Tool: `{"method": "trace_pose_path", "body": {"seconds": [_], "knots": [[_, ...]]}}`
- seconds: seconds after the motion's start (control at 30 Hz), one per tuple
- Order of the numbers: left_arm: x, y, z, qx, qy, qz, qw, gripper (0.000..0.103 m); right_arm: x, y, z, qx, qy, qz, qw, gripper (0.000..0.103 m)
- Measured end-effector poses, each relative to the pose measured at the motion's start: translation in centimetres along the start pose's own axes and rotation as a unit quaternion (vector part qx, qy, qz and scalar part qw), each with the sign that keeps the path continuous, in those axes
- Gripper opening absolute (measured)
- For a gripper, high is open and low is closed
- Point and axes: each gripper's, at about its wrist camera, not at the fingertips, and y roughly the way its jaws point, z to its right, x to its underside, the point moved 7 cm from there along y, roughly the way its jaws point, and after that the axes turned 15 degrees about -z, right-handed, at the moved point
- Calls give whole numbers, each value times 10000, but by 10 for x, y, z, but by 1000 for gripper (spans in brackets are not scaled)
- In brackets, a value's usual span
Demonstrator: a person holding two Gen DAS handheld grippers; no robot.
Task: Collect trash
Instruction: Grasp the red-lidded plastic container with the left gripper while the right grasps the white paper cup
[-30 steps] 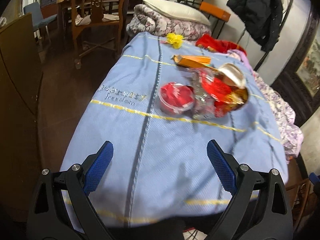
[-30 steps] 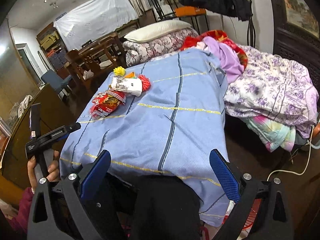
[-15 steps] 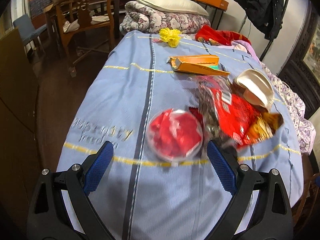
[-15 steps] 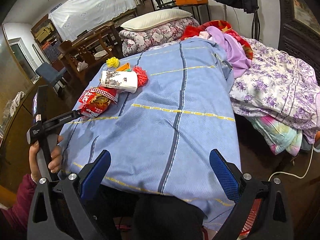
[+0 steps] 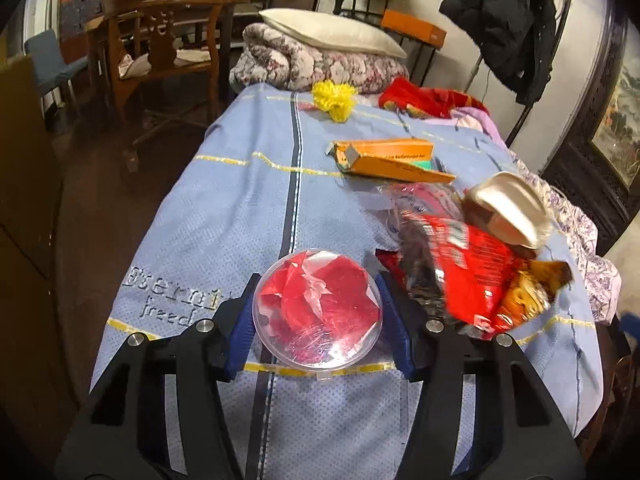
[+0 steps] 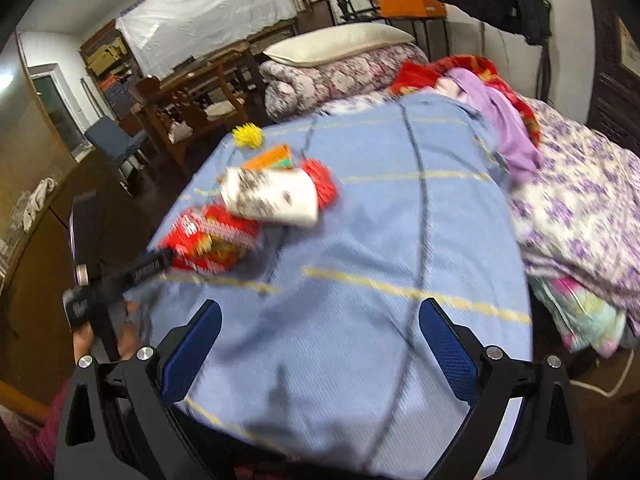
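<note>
As our left tongs have just been closing, their blue pads now press both sides of the clear round container of red scraps on the blue bedspread; a red snack bag lies at three o'clock. Our right tongs stand apart, holding nothing

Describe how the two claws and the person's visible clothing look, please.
Both claws, left and right, have black angular frames, silver round bolts and blue textured pads on the fingers. In the right wrist view, the left claw's black body carries small white lettering, too blurred to read. A pink-red sleeve shows below it. No cables are visible.
</note>
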Motion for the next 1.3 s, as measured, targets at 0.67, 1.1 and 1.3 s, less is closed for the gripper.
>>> {"method": "trace_pose_path", "body": {"seconds": [0.67, 1.1, 1.3], "knots": [[6, -1, -12, 375, -338, -6, 9987, 56, -91, 71, -42, 279, -132, -82, 9995, 77], [6, -1, -13, 395, -336, -7, 9987, 56, -27, 22, 30, 353, 302, 74, 9989, 81], [7, 0, -12, 440, -349, -21, 9984, 56, -34, 34, -12, 272, -473, 81, 9985, 82]]}}
